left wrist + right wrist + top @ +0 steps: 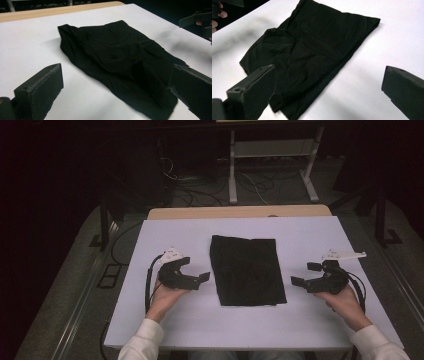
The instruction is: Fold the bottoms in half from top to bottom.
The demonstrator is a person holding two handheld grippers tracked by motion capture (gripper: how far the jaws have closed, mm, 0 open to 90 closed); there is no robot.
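A folded black cloth point(246, 269) lies flat in the middle of the white table point(300, 235). My left gripper point(197, 271) rests just left of the cloth, jaws wide apart and pointed at it, nothing between them. My right gripper point(306, 274) stands open a short way to the cloth's right, also facing it and holding nothing. In the left gripper view the cloth point(117, 57) spreads ahead of the two black fingers point(40, 87), wrinkled at its centre. The right gripper view shows the cloth point(312, 50) from the other side, beyond its fingers point(254, 85).
The white sheet covers a wooden tabletop whose far edge point(240, 212) shows behind it. Beyond the table stand a white frame point(272, 160) and loose cables on the floor. Bare white surface lies on both sides of the cloth and in front of it.
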